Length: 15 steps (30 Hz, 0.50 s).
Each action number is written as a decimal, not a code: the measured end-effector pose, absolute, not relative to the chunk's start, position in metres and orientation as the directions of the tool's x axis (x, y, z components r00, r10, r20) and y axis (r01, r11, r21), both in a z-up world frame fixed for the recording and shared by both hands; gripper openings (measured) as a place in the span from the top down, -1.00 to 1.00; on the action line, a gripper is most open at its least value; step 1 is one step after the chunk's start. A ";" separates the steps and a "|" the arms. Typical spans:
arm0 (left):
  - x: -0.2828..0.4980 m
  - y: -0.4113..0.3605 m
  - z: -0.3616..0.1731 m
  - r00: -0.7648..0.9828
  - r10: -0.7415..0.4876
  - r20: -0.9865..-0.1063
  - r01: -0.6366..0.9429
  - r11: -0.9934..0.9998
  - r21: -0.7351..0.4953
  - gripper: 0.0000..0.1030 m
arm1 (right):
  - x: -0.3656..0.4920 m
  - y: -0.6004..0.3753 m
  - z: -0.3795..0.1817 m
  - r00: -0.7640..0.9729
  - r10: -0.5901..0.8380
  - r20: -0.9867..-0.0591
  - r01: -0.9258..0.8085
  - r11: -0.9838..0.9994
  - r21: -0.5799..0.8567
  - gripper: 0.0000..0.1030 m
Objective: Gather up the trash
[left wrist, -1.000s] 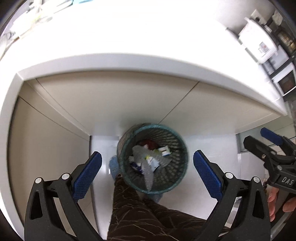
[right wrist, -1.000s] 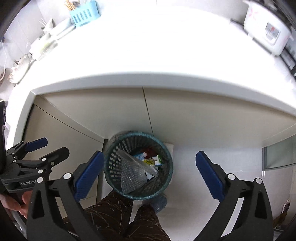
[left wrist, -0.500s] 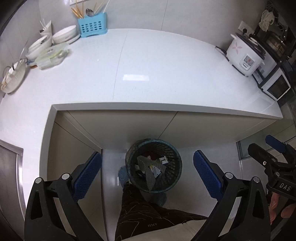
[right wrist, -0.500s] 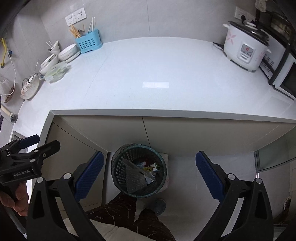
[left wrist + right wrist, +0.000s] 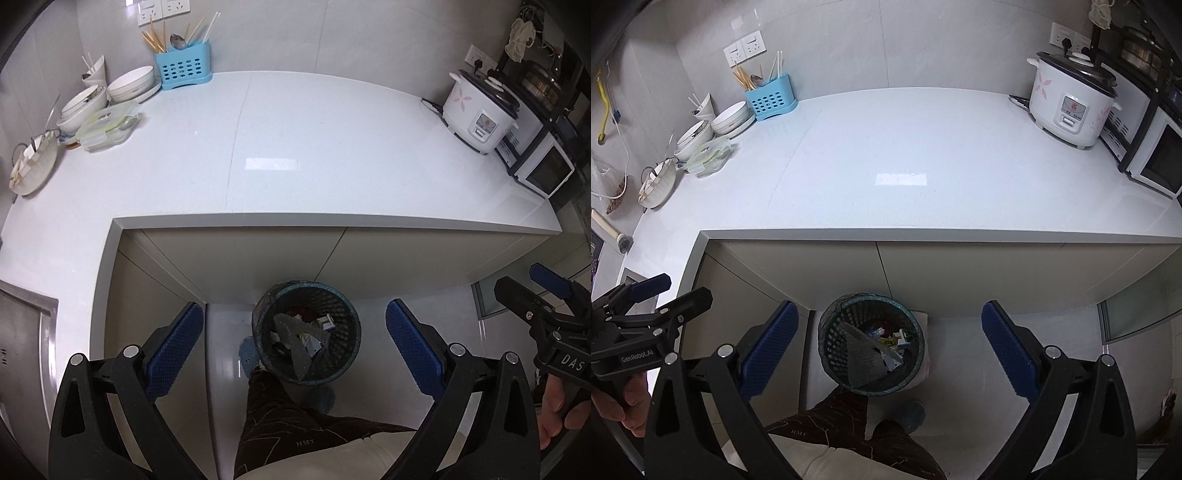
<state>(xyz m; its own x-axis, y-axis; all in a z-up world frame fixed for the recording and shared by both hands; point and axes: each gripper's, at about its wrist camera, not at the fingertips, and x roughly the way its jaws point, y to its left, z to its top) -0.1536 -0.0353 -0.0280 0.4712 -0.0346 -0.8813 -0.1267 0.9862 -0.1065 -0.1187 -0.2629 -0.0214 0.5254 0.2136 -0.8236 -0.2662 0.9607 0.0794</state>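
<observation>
Claws (image 5: 293, 341) (both agape) higher, countertop (image 5: 332, 155) revealed

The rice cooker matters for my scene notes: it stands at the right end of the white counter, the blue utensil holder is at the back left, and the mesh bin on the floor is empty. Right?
Not quite. The mesh bin is not empty: the right wrist view shows a sheet of bubble wrap and small packaging inside. The rice cooker and blue utensil holder are placed as you say.

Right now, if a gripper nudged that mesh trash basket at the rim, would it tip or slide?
The mesh trash basket looks light: thin perforated walls, only scraps and a bubble-wrap sheet inside. A rim push would likely tip it. The glossy floor suggests a low push slides it.
</observation>
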 end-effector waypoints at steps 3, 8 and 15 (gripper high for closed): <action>-0.154 -0.035 -0.030 0.467 -0.034 -0.883 -0.127 0.986 -0.105 -0.88 | -0.119 -0.263 -0.022 0.523 0.216 -0.825 -0.268 0.960 0.081 -0.85; -0.153 -0.035 -0.030 0.465 -0.036 -0.885 -0.124 0.987 -0.105 -0.88 | -0.117 -0.262 -0.024 0.519 0.214 -0.827 -0.269 0.960 0.080 -0.85; -0.153 -0.034 -0.031 0.464 -0.036 -0.885 -0.120 0.987 -0.103 -0.88 | -0.117 -0.260 -0.025 0.517 0.213 -0.829 -0.267 0.960 0.080 -0.85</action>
